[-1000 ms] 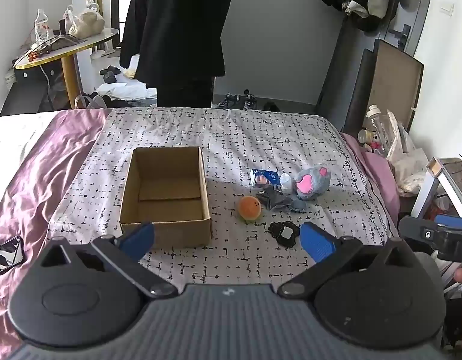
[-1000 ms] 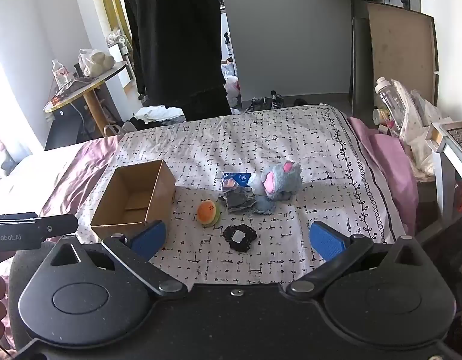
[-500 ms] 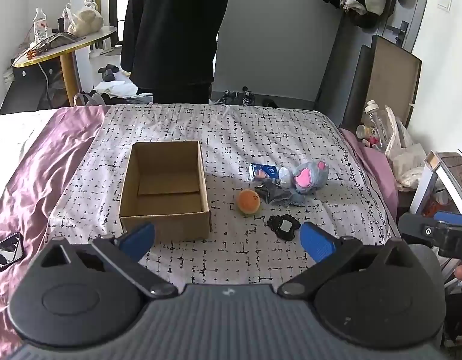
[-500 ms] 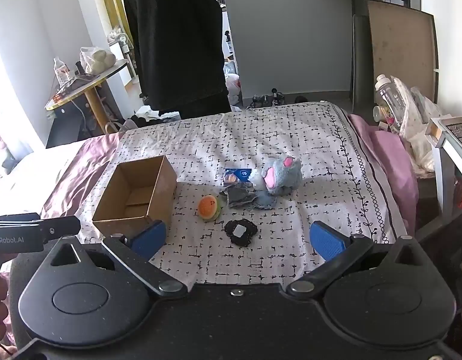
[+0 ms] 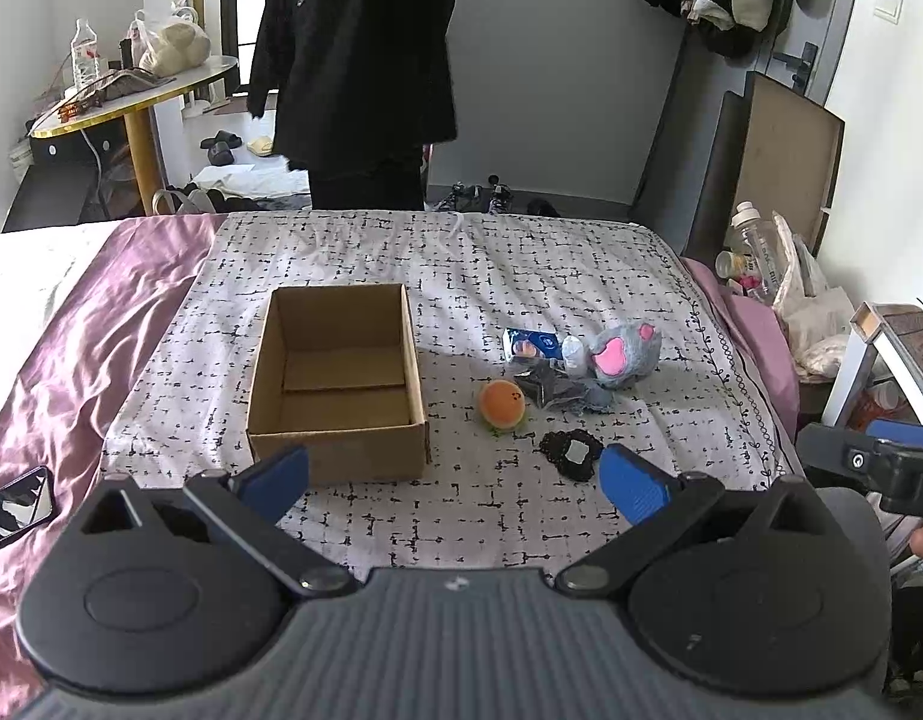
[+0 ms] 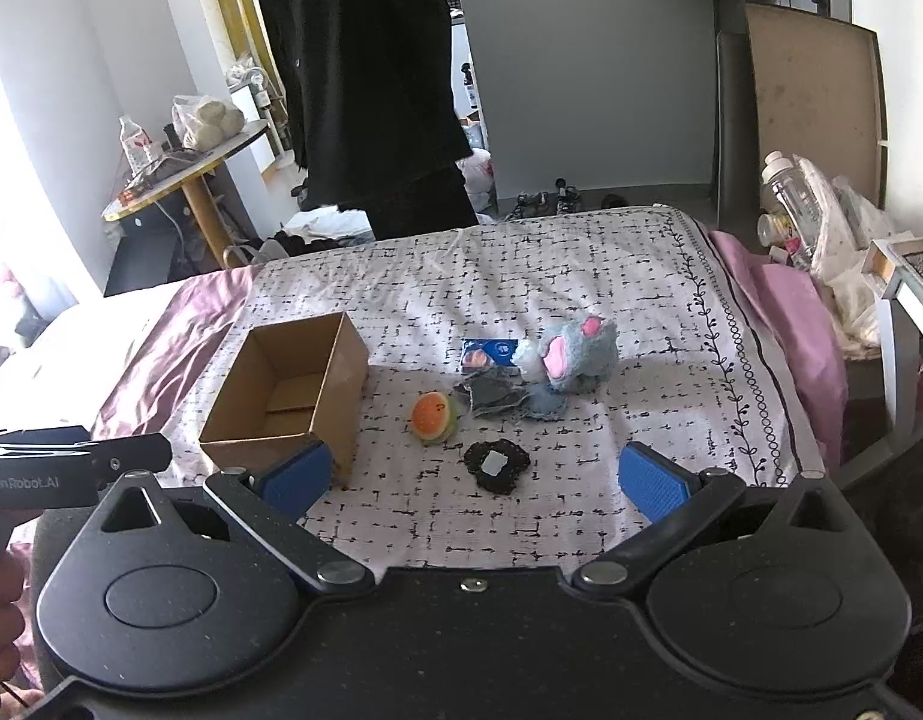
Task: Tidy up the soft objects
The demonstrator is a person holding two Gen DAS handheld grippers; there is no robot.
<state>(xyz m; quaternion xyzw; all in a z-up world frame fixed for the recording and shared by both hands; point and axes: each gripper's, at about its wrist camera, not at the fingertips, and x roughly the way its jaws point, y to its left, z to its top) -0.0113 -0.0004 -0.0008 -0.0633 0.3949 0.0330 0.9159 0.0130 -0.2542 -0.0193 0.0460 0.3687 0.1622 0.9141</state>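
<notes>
An open, empty cardboard box (image 5: 339,384) (image 6: 287,396) stands on the patterned bedspread. To its right lie an orange plush ball (image 5: 502,402) (image 6: 435,417), a grey plush toy with pink ears (image 5: 624,355) (image 6: 575,353), a grey cloth scrap (image 5: 554,389) (image 6: 491,391), a blue packet (image 5: 530,344) (image 6: 490,353) and a black lace piece (image 5: 572,453) (image 6: 497,464). My left gripper (image 5: 455,480) is open and empty near the bed's front edge. My right gripper (image 6: 473,480) is open and empty, also short of the objects.
A person in black (image 5: 356,66) stands at the bed's far end. A phone (image 5: 14,507) lies on the pink sheet at left. A round side table (image 5: 131,99) stands back left. Bottles and bags (image 5: 779,276) crowd the right side.
Both grippers have drifted slightly; the box and toys sit a little higher in the views. The person at the far end has shifted. Nothing was grasped.
</notes>
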